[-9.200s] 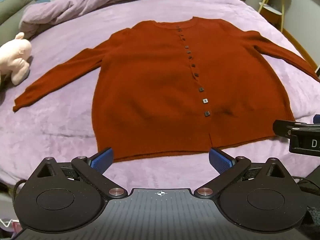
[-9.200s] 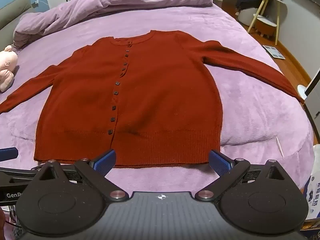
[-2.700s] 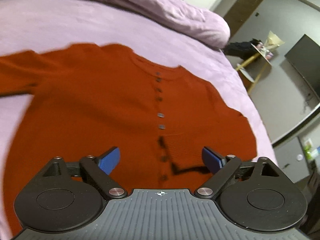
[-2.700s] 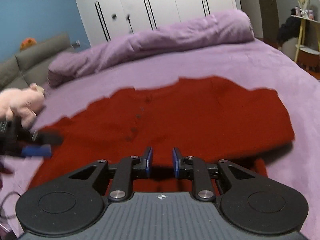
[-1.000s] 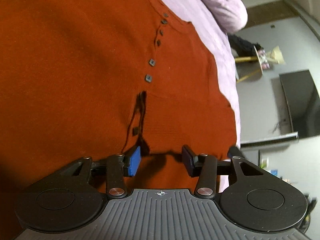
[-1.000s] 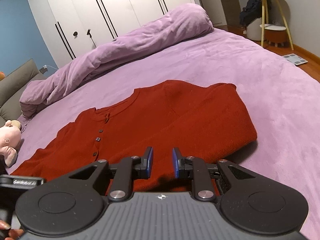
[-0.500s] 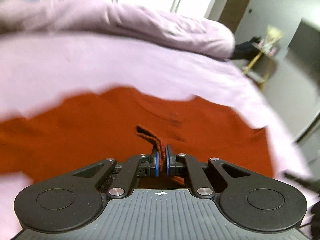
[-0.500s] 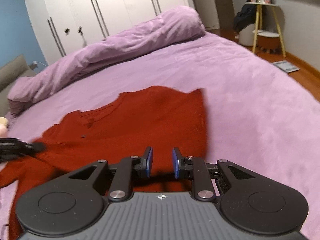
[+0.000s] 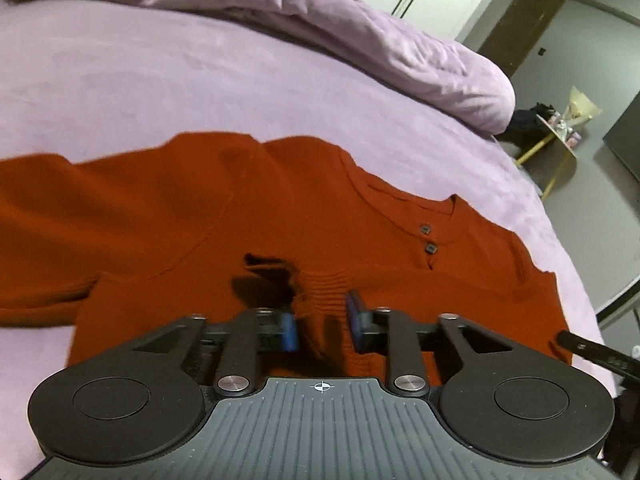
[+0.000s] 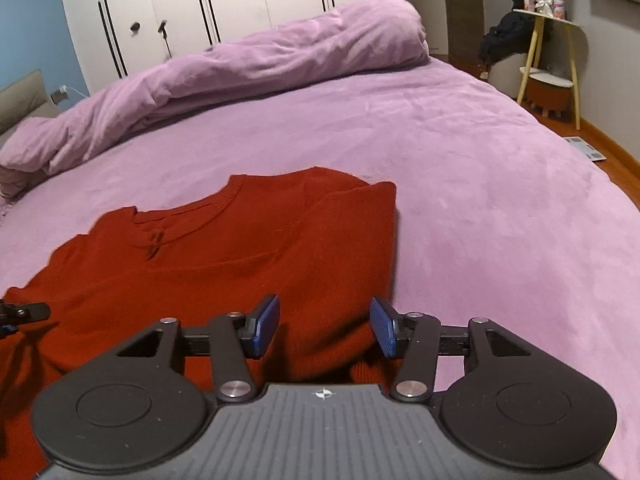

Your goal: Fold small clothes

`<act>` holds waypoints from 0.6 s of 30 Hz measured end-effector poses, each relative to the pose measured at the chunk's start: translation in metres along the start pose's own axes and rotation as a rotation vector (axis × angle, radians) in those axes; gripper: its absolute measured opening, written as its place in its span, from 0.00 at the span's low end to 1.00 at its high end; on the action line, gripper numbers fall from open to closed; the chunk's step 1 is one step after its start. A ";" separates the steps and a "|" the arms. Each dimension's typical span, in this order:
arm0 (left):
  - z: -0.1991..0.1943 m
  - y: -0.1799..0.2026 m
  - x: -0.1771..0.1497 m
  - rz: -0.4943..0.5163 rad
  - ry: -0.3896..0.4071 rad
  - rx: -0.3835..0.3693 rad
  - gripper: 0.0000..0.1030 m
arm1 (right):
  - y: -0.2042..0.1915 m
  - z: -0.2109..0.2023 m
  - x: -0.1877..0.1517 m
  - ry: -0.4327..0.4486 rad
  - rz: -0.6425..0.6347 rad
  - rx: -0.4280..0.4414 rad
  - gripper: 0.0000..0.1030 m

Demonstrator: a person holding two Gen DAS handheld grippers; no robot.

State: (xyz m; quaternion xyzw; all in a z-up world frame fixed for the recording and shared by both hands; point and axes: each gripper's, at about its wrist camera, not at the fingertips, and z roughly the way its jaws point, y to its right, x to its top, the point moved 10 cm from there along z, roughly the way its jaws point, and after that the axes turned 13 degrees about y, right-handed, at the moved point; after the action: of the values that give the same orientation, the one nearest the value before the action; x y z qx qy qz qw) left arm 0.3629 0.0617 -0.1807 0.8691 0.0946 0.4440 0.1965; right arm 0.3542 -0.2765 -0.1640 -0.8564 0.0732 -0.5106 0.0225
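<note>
A rust-red buttoned cardigan lies on the purple bed, its lower part folded up over the chest so the ribbed hem lies just below the neckline buttons. My left gripper is open right over that hem, with nothing between the pads. In the right wrist view the cardigan shows a straight folded right edge. My right gripper is open above its near right corner and holds nothing.
A rolled purple duvet lies along the bed's far side. White wardrobes stand behind it. A yellow-legged side table stands on the floor at the right. The bed's edge drops off at right. The other gripper's tip shows at right.
Both grippers were shut on the cardigan's hem half a second ago and have opened, letting the hem drop onto the chest. The fold now lies flat.
</note>
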 end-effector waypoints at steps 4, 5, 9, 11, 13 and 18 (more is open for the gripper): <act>-0.005 0.006 0.007 0.074 0.044 -0.021 0.08 | 0.000 0.022 0.000 -0.022 -0.049 -0.037 0.45; -0.007 0.011 0.014 0.114 0.077 -0.028 0.08 | 0.000 0.026 0.000 -0.026 -0.053 -0.047 0.31; -0.017 0.026 0.043 0.244 0.209 -0.015 0.08 | 0.002 0.031 0.004 0.019 -0.085 -0.065 0.07; -0.023 0.034 0.055 0.315 0.289 -0.001 0.08 | 0.002 0.022 0.014 0.110 -0.107 -0.089 0.06; -0.026 0.035 0.062 0.340 0.343 0.035 0.08 | 0.005 0.012 0.024 0.207 -0.091 -0.127 0.00; 0.002 0.007 0.036 0.252 0.163 0.097 0.09 | 0.016 0.026 0.006 0.101 0.008 -0.124 0.00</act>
State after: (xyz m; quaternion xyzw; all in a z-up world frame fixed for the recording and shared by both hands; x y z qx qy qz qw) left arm 0.3860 0.0671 -0.1526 0.8437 0.0218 0.5289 0.0888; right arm 0.3778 -0.2942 -0.1733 -0.8289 0.1089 -0.5477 -0.0323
